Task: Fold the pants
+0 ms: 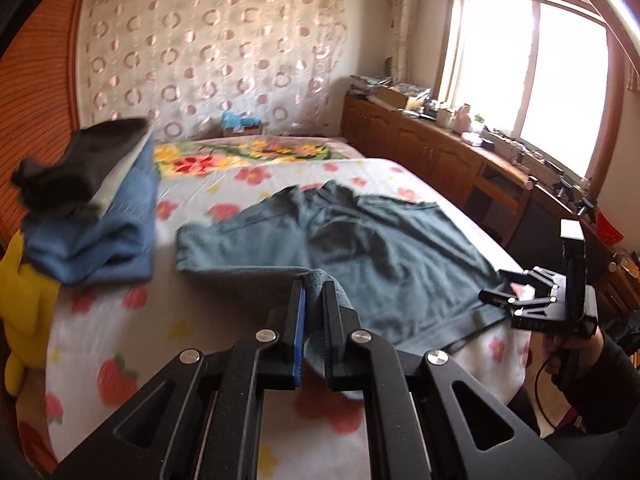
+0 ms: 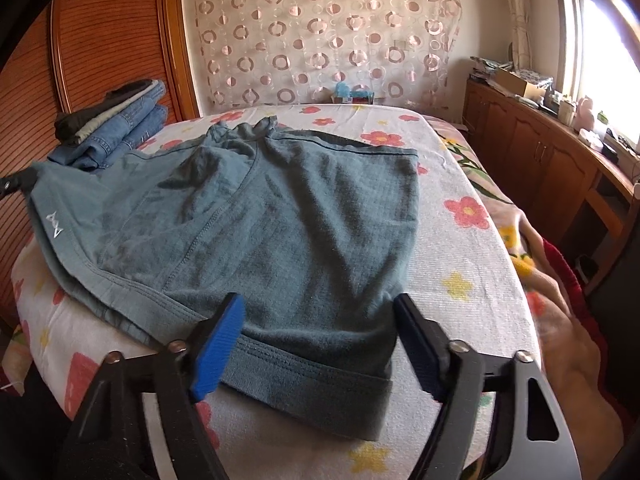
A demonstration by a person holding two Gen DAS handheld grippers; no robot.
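Observation:
Teal-grey pants (image 1: 380, 240) lie spread on the flowered bed sheet (image 1: 120, 340). My left gripper (image 1: 314, 286) is shut on a bunched corner of the pants, which it holds above the bed. In the right wrist view that raised corner shows at the far left, where a black bit of the left gripper (image 2: 8, 184) peeks in. My right gripper (image 2: 320, 320) stands open astride the near hem of the pants (image 2: 280, 208), blue pads on either side of the cloth. A hand holds the right gripper (image 1: 502, 286) at the bed's right edge.
A stack of folded jeans and dark clothes (image 1: 92, 208) (image 2: 116, 128) sits on the bed's far-left side, by a wooden panel. A yellow plush toy (image 1: 24, 300) lies beside it. Cluttered wooden cabinets (image 1: 440, 152) run under the window. A blanket (image 2: 540, 280) lies along the bed's right edge.

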